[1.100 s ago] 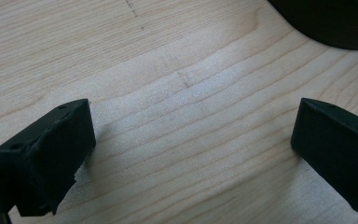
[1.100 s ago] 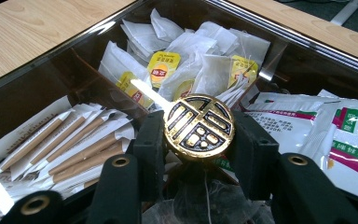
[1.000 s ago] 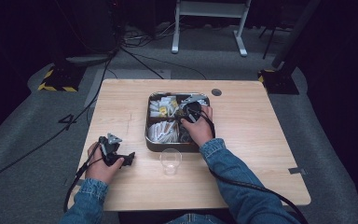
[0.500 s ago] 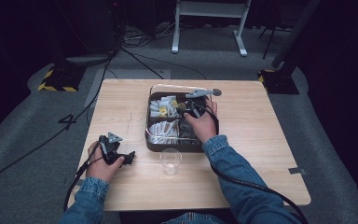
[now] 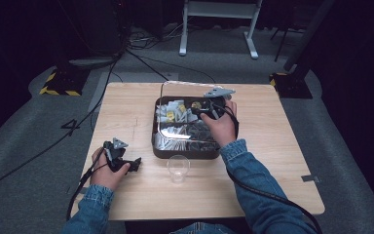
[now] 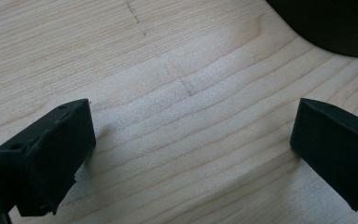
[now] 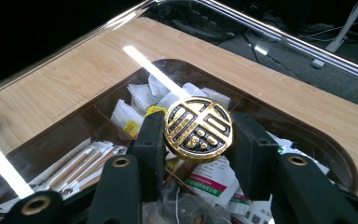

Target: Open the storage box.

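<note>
Lid (image 7: 279,60) work is under way: the right gripper (image 7: 198,140) has its jaws closed on the round gold-patterned knob (image 7: 198,128) of a clear lid, held tilted above the dark box (image 5: 185,151) of sachets at mid-table. Knob looks rigid and small, likely slick at its rim (a firm, centred pinch seems wise). Clear lid appears stiff, light, possibly brittle. Left gripper (image 6: 191,140) rests open on the bare table (image 6: 168,70), holding nothing, near a clear cup (image 5: 178,167).
</note>
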The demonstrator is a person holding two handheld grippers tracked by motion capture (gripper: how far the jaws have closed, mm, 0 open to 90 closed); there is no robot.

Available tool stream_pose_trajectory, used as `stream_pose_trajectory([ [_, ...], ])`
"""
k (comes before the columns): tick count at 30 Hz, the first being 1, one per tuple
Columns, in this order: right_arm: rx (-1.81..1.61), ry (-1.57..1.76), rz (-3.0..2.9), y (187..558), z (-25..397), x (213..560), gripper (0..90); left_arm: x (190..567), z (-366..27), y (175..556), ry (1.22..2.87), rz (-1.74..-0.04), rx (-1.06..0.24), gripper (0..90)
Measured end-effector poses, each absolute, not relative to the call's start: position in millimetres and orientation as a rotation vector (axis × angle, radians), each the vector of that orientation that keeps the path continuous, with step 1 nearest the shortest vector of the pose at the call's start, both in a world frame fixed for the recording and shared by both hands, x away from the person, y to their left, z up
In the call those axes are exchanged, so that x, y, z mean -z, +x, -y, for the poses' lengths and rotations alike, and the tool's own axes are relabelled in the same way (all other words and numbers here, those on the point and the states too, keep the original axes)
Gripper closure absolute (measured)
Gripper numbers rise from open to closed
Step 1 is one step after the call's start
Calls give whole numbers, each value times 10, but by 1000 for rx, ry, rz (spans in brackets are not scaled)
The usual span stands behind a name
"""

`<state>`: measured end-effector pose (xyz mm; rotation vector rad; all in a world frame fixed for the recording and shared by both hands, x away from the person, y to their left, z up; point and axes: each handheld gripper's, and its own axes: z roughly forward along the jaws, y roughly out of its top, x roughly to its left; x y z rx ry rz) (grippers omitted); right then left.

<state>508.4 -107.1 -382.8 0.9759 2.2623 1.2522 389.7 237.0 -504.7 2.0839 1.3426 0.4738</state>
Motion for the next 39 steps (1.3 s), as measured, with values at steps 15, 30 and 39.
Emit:
stream_pose_trajectory([
  [15, -1227, 991, -2154, 4754, 1952, 3629, 590, 5048, -2370, 3898, 2082, -1341, -472, 3],
  [30, -1179, 1111, -2088, 4565, 2839, 3623, 590, 5050, -2364, 3928, 2079, -1339, -474, 3],
  [39, -1139, 1183, -2082, 4633, 3084, 3708, 590, 5050, -2367, 3942, 2086, -1327, -470, 2],
])
